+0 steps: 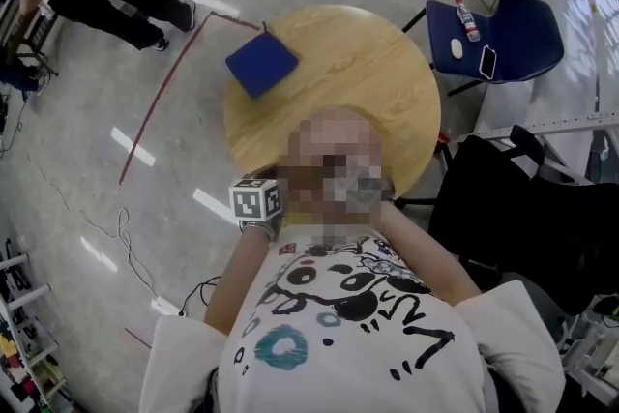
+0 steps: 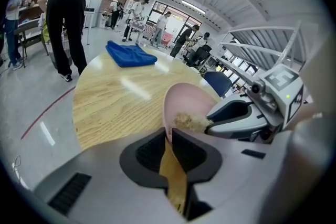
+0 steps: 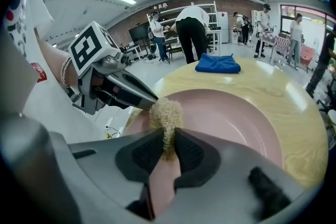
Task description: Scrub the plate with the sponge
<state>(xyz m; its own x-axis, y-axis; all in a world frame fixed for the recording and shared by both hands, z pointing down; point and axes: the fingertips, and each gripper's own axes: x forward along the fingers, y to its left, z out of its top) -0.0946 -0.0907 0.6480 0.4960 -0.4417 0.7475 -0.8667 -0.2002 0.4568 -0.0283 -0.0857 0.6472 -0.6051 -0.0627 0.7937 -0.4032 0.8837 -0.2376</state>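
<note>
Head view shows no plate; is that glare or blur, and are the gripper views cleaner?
Head view: no blur, a mosaic patch hides the middle; light streaks on the floor. Left gripper view: fisheye bending, dark corners, glare on the table, plate sharp. Right gripper view: same bending, sponge and plate sharp.

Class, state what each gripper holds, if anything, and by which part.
The left gripper clamps the round pink plate by its near rim; the right gripper pinches the tan fibrous sponge by one end.
</note>
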